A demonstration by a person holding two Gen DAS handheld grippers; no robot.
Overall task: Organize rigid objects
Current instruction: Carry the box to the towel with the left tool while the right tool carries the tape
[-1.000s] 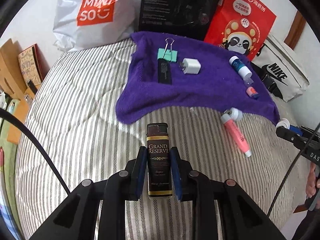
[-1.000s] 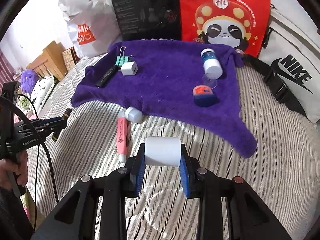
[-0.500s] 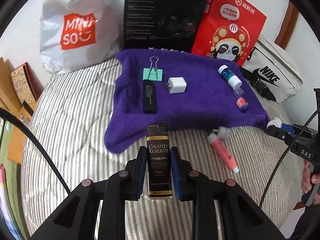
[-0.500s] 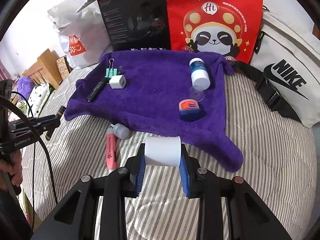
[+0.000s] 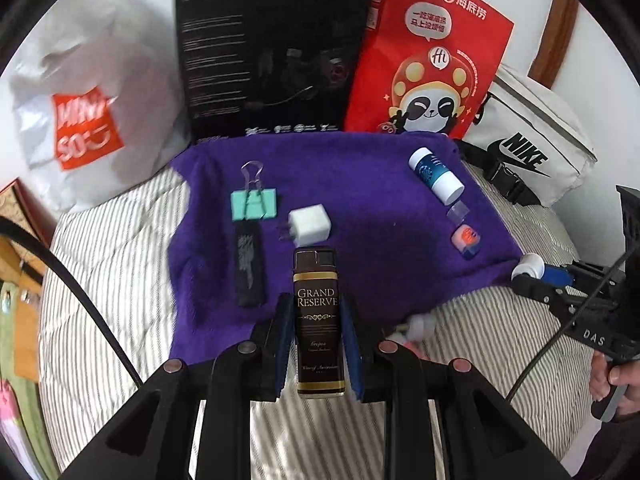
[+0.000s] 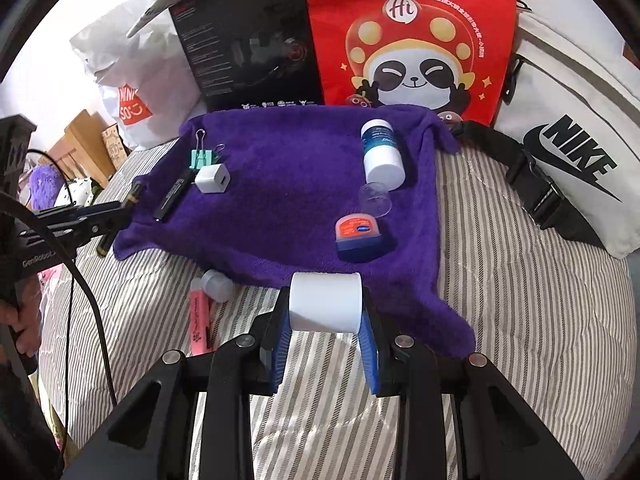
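My left gripper [image 5: 316,312] is shut on a dark brown lighter [image 5: 317,320] labelled Grand Reserve, held over the near edge of a purple towel [image 5: 360,200]. My right gripper [image 6: 325,304] is shut on a white cylinder [image 6: 325,302] just in front of the purple towel's [image 6: 288,184] near edge. On the towel lie a teal binder clip [image 5: 254,204], a black stick [image 5: 250,268], a white charger [image 5: 310,224], a blue-and-white bottle [image 6: 382,156], a clear cap [image 6: 375,199] and a small orange-lidded tin [image 6: 358,236]. A pink tube [image 6: 199,320] lies on the striped bed beside the towel.
Behind the towel stand a white Miniso bag [image 5: 88,120], a black box [image 5: 272,52] and a red panda bag [image 6: 408,32]. A white Nike bag [image 6: 568,152] with a black strap lies at the right. The striped bedcover [image 6: 520,300] spreads around the towel.
The left gripper with the lighter has moved forward and up over the towel's near edge. The right gripper with the white cylinder has edged closer to the towel.
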